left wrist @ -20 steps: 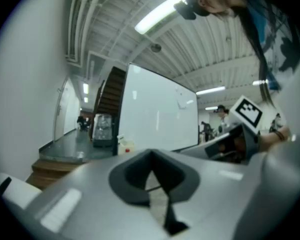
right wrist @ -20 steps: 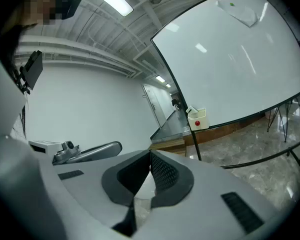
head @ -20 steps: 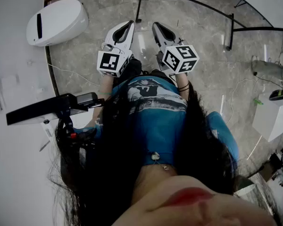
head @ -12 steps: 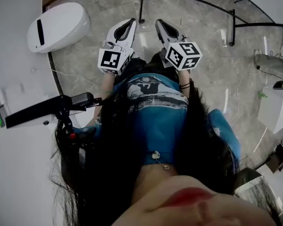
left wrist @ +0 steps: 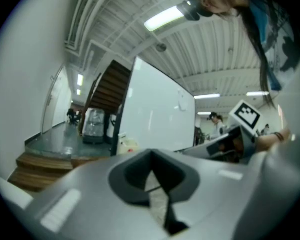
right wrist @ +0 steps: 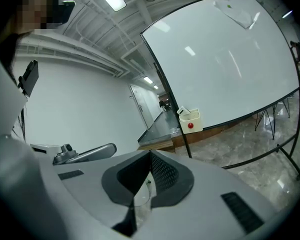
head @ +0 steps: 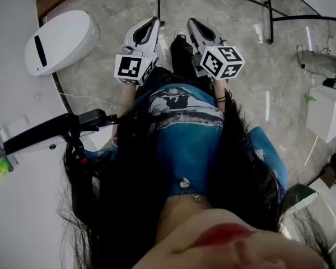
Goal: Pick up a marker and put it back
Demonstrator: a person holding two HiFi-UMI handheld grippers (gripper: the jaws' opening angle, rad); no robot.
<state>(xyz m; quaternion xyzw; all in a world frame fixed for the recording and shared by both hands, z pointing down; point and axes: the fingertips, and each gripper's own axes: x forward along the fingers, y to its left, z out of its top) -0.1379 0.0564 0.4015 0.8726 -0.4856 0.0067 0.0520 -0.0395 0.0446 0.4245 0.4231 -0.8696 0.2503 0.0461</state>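
Right gripper view: right gripper is pressed together, nothing pinched. Left gripper is likewise closed on nothing in the left gripper view. Both are held in front of the torso, over bare floor; no step of the task looks started.

Marker cannot be picked out in any view. It is presumably kept in the white box hung by the frame post at the whiteboard's lower corner, well apart from both grippers.

Risks, as judged:
1) If jaws are not spread before arrival, marker gets pushed or knocked out rather than pinched.
2) Box is small and sits right beside the post, so a skewed approach would strike post or box wall.
3) Stand legs lie low on the floor and could be kicked on approach, shaking the board.
4) Head view is largely filled by hair and torso, so the pick may be poorly covered there.
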